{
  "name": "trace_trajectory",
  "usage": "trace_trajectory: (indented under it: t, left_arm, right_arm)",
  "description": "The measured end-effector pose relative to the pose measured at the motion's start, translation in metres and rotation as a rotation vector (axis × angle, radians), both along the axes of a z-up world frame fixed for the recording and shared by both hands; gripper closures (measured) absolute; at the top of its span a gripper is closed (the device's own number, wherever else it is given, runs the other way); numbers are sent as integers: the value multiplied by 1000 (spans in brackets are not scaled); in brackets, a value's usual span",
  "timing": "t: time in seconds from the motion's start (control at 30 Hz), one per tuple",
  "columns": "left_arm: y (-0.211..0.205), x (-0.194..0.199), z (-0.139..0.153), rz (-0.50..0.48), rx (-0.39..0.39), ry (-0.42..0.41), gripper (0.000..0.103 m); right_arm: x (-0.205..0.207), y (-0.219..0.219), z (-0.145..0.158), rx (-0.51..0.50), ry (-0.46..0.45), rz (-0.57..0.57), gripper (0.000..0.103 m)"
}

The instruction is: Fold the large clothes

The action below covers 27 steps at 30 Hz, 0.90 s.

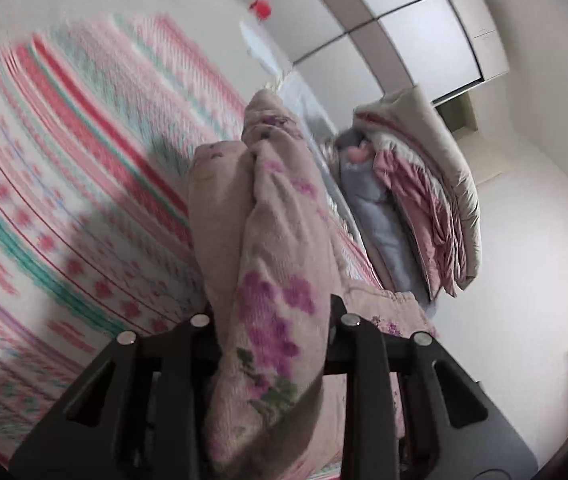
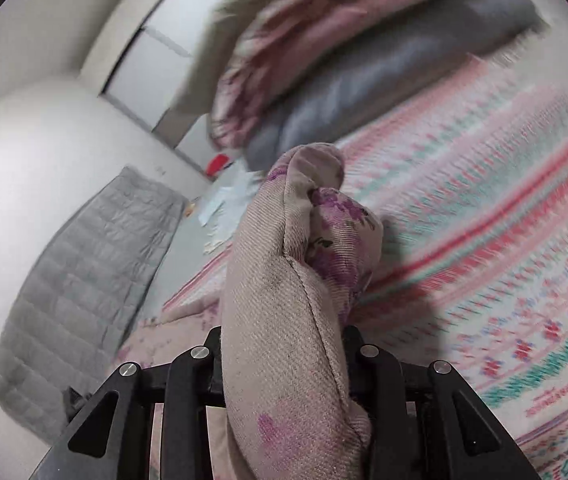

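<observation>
Beige floral garment [image 1: 271, 264] bunched between left tool [image 1: 271, 332] fingers, likewise right tool [image 2: 284, 344]

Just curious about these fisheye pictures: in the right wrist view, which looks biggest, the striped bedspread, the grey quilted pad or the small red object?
1. Striped bedspread, largest.
2. Grey quilted pad.
3. Red object, smallest by far, though it lies farthest from the camera.

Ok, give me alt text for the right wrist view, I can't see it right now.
The right gripper is clamped on a thick bunched fold of beige fabric with purple flowers, raised above a bedspread with pink and teal stripes. Behind lie piled pink and grey bedding and a grey quilted item at left.
</observation>
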<state>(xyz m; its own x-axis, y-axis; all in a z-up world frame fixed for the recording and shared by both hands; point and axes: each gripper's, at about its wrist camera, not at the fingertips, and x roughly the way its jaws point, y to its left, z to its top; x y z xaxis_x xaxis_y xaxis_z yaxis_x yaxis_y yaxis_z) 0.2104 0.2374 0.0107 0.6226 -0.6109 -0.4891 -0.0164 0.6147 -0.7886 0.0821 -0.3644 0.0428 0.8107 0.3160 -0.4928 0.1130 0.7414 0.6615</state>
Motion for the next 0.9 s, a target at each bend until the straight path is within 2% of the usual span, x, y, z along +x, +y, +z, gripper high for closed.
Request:
trace_trajectory:
  t: [0.17, 0.3, 0.43, 0.53, 0.63, 0.7, 0.77, 0.8, 0.83, 0.87, 0.9]
  left_arm:
    - [80, -28, 29, 163, 74, -63, 74]
    - [170, -64, 45, 359, 87, -112, 74]
    - [237, -99, 57, 518, 137, -156, 74]
    - [281, -117, 56, 609, 170, -185, 73]
    - [313, -121, 31, 649, 180, -194, 72]
    - [326, -115, -2, 664, 166, -165, 69]
    - [331, -100, -48, 709, 218, -14, 67]
    - [333, -92, -70, 732, 260, 92, 63]
    - [334, -87, -87, 740, 273, 166, 56]
    - [333, -87, -89, 753, 258, 160, 54]
    - [330, -85, -79, 760, 285, 169, 51]
  right_arm:
    - [45, 94, 33, -59, -32, 150, 69]
    - [98, 179, 44, -36, -49, 283, 69]
    - [158, 282, 50, -13, -90, 436, 69]
    - [191, 358, 52, -1, -122, 542, 69]
    - [216, 416, 43, 11, -132, 609, 69]
    - [231, 440, 26, 24, -119, 622, 69]
    - [246, 454, 0, 6, -89, 613, 69]
    - [254, 459, -16, -22, -61, 597, 69]
    - [261, 460, -36, -75, -15, 564, 67]
    - [266, 461, -54, -135, 36, 529, 66]
    - [274, 462, -81, -224, 119, 500, 57]
